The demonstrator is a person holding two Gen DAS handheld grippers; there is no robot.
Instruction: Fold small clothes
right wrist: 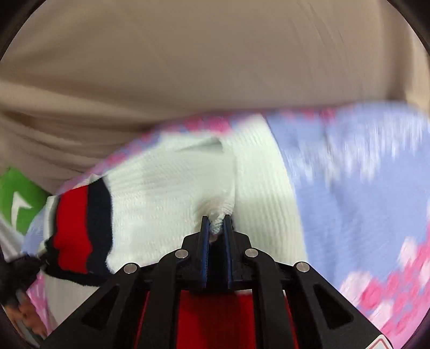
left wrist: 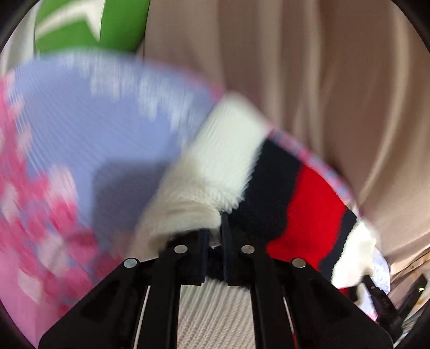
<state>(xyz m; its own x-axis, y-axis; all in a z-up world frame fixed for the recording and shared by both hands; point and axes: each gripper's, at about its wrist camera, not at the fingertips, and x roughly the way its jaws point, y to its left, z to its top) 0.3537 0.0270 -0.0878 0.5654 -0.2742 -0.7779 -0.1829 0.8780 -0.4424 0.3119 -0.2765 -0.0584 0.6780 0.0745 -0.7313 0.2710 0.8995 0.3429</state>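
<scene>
Knitted white garment (right wrist: 166, 193) with navy and red stripes stretched between both grippers, over lilac-pink blanket (left wrist: 80, 120). Left gripper (left wrist: 215, 228) clenched on fluffy white edge by navy stripe; right gripper (right wrist: 216, 222) pinching bunched white knit. Green cushion (left wrist: 88, 24) far left – beige curtain (right wrist: 215, 53) behind.
</scene>
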